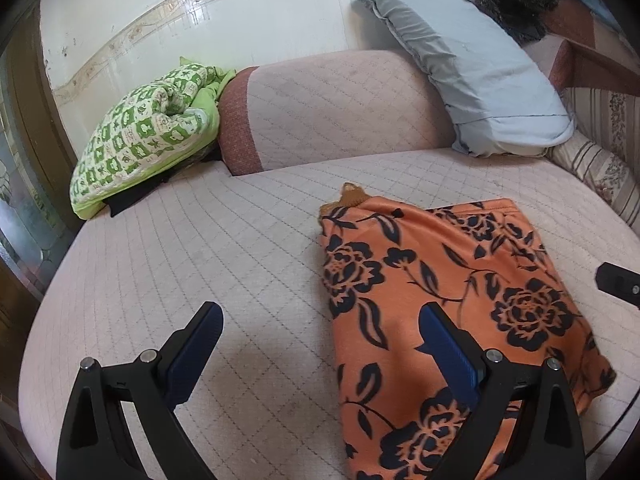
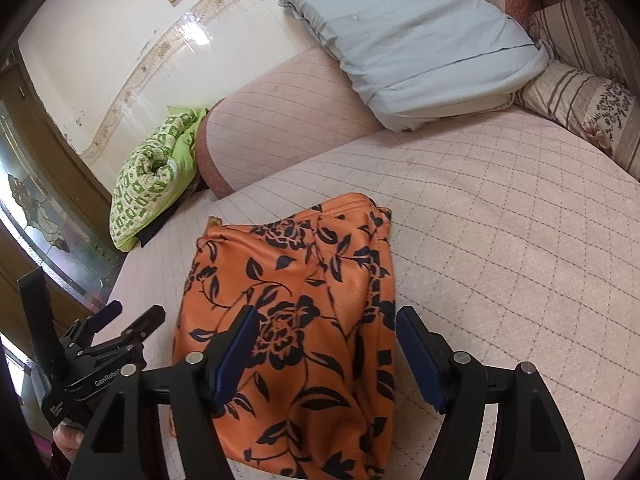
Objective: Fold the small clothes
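My left gripper (image 1: 320, 330) hangs over the couch (image 1: 200, 248) with its jaws wide apart and nothing between them; its right finger sits in front of the cloth's left part, but I can't tell whether it touches. My right gripper (image 2: 326, 334) is spread just as wide, straddling the near right part of the cloth (image 2: 296, 312) from above, pads clear of the fabric. In the right wrist view the left gripper shows low on the left, with a bit of the hand (image 2: 68, 438) holding it.

The cloth, orange with black flowers, lies folded flat on the quilted pink seat, roughly a rectangle, its far edge showing a gathered band. A small brown scrap pokes out at its far left corner.

Farther back, a pink bolster (image 1: 332, 108) lies across the seat. A green patterned blanket (image 1: 148, 128) is bunched at the bolster's left end, and a grey pillow (image 1: 468, 68) leans over its right end. Striped floral cushions (image 2: 580, 96) sit at the far right, against the tiled wall (image 1: 200, 8).
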`<action>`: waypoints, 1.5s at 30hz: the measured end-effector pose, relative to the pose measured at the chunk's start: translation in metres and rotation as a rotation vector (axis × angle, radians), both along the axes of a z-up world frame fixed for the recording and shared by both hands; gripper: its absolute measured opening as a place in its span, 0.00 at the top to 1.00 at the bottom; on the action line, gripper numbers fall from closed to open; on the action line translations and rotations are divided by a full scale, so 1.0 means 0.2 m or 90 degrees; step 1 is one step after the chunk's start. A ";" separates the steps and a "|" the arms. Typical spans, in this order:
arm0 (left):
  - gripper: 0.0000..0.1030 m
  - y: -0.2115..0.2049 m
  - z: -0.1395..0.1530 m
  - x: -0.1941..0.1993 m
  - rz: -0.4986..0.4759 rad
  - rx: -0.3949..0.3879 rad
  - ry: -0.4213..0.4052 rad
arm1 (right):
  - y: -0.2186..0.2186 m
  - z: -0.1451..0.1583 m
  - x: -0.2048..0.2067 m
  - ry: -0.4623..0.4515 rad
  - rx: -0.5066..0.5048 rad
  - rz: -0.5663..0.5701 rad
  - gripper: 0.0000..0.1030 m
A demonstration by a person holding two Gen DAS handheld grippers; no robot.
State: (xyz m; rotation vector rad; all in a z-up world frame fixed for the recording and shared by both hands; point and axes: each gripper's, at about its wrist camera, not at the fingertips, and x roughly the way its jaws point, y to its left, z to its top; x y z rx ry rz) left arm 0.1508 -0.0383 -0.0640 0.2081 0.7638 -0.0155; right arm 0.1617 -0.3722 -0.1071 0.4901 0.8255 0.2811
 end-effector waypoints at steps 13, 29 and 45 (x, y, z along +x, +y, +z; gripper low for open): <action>0.05 -0.09 0.12 -0.05 -0.003 -0.037 -0.009 | -0.03 0.02 -0.04 -0.008 0.015 -0.005 0.28; 0.05 -0.06 0.06 -0.02 0.011 -0.024 -0.014 | -0.02 -0.01 0.01 0.004 0.002 -0.006 0.28; 0.05 0.07 -0.02 0.02 0.043 0.004 0.013 | 0.08 -0.04 0.08 0.016 0.009 -0.004 0.28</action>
